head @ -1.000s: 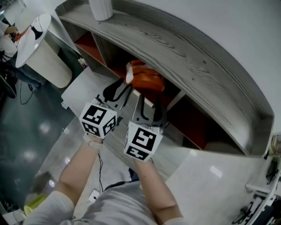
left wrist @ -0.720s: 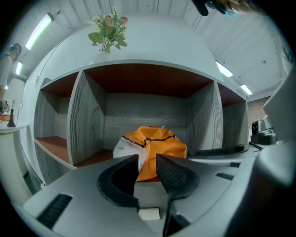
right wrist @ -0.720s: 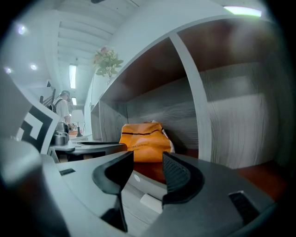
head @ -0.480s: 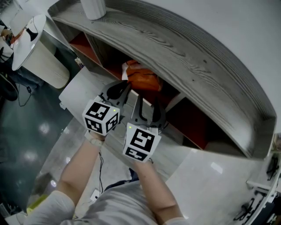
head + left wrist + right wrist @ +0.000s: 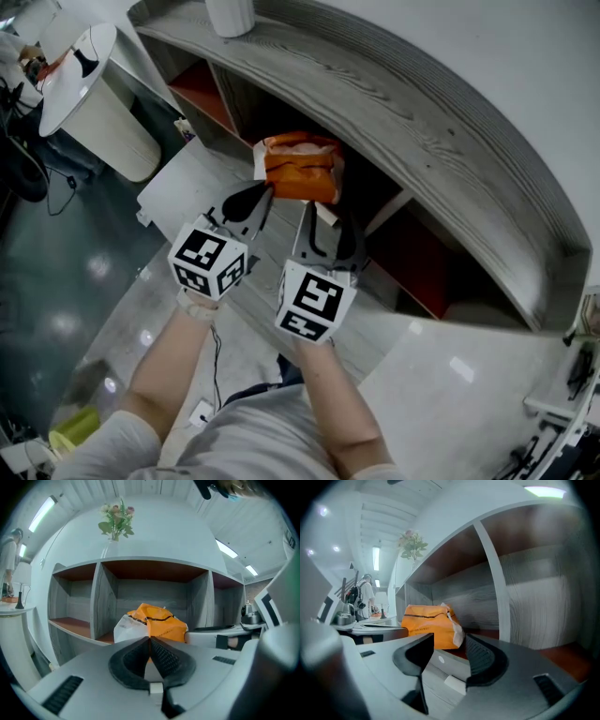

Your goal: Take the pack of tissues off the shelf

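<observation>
The orange and white pack of tissues [image 5: 300,169] hangs at the front of the grey shelf's middle compartment [image 5: 394,103]. My left gripper [image 5: 267,190] is shut, its tips pinching the pack's near lower edge. In the left gripper view the closed jaws [image 5: 149,639] meet right under the pack [image 5: 159,623], and a sliver of orange shows between the pads. My right gripper [image 5: 326,211] sits beside the left one, a little right of the pack. Its jaws [image 5: 450,637] are opening with nothing between them; the pack [image 5: 426,625] lies just ahead and to the left.
A white vase [image 5: 230,14] with flowers [image 5: 116,522] stands on the shelf top. The shelf has red-floored compartments to the left [image 5: 197,94] and right [image 5: 412,272]. A round white table [image 5: 84,66] stands on the dark floor at far left.
The left gripper's jaws closed onto the pack's edge. The pack now sits higher and further out toward the shelf's front. The right gripper's jaws spread slightly wider.
</observation>
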